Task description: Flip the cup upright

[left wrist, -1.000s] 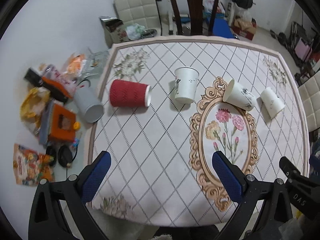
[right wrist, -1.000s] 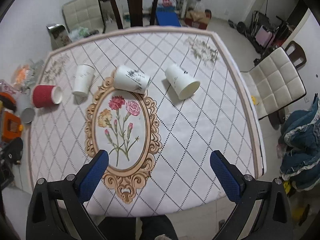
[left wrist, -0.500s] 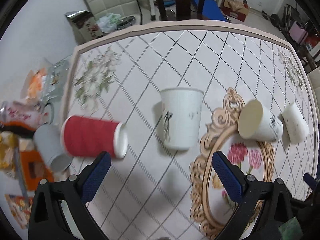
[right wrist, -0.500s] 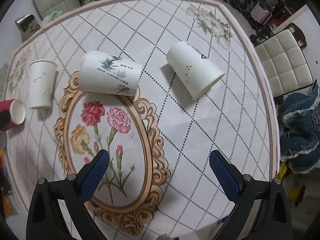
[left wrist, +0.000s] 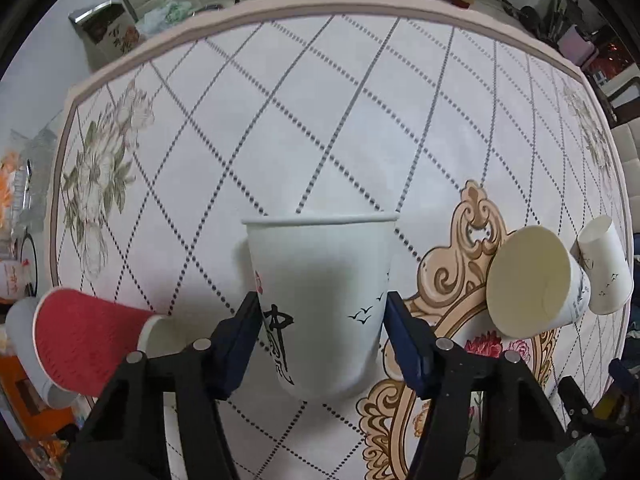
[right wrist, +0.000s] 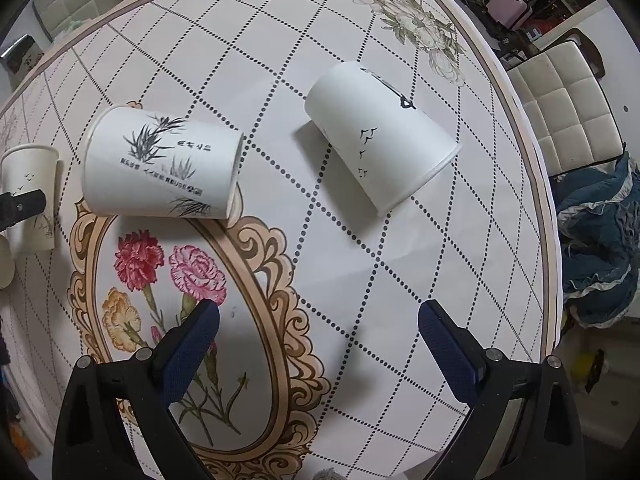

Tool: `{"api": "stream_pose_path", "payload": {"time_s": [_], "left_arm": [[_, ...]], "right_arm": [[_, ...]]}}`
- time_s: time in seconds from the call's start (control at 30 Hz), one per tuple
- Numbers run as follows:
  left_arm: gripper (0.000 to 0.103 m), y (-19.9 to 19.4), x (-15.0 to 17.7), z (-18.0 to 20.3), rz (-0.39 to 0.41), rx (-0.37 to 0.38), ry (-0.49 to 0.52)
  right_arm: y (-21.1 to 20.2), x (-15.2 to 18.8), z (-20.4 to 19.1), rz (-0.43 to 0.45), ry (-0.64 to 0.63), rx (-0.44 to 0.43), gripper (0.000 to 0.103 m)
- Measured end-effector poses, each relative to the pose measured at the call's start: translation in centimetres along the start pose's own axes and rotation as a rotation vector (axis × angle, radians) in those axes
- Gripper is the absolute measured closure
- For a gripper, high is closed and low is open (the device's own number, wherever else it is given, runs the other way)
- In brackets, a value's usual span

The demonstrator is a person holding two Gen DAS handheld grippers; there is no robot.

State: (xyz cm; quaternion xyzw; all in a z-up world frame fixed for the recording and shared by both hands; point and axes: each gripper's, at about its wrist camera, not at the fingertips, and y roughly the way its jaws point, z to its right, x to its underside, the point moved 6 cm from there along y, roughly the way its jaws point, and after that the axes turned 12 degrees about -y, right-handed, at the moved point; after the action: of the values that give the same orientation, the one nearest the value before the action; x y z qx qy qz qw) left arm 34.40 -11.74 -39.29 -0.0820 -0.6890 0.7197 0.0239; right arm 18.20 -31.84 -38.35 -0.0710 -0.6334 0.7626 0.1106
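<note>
Cup with the black brush writing (left wrist: pixel 320 304) sits dead centre in the left wrist view, lying on its side on the tablecloth (left wrist: pixel 304 112) with its rim pointing toward the top of the frame. The left gripper (left wrist: pixel 320 320) has its blue fingers (left wrist: pixel 404 336) one on each side of the cup wall, touching or as good as touching. Honestly can't tell if it's actually squeezing yet or just bracketing it. Grabbing across the body like that makes sense to me, since a wrist roll would then swing the rim up.

Right gripper (right wrist: pixel 320 332) hangs over the flower oval at the bottom of its own view, fingers wide apart, nothing between them. Looks parked, or lining up for its own cup.

Plenty more tipped cups around: a bamboo-print cup (right wrist: pixel 160 164) upper left of the right view, mouth toward frame left, and a bird-print cup (right wrist: pixel 380 136) right of centre, rim toward the lower right. A red ribbed cup (left wrist: pixel 88 344) lies at lower left of the left view.

My guess: paper this thin will dent if the pinch is too hard, so easy does it.
</note>
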Motion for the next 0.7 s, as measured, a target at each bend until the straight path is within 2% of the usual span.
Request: {"api": "stream_pose_path", "payload": {"time_s": [0.23, 0.43, 0.7], "left_arm": [[0.046, -1.7, -0.1, -0.5, 0.029, 0.003, 0.013], [0.046, -5.5, 2.2, -0.6, 0.062, 0.015, -0.013], [0.046, -9.6, 9.2, -0.5, 0.062, -0.005, -0.034]], "right_arm": [[-1.0, -0.2, 0.8, 0.013, 0.021, 0.025, 0.002], [-3.0, 0.7, 0.9, 0.055, 0.028, 0.029, 0.002], [-5.4, 3.3, 0.7, 0.102, 0.015, -0.018, 0.002]]}}
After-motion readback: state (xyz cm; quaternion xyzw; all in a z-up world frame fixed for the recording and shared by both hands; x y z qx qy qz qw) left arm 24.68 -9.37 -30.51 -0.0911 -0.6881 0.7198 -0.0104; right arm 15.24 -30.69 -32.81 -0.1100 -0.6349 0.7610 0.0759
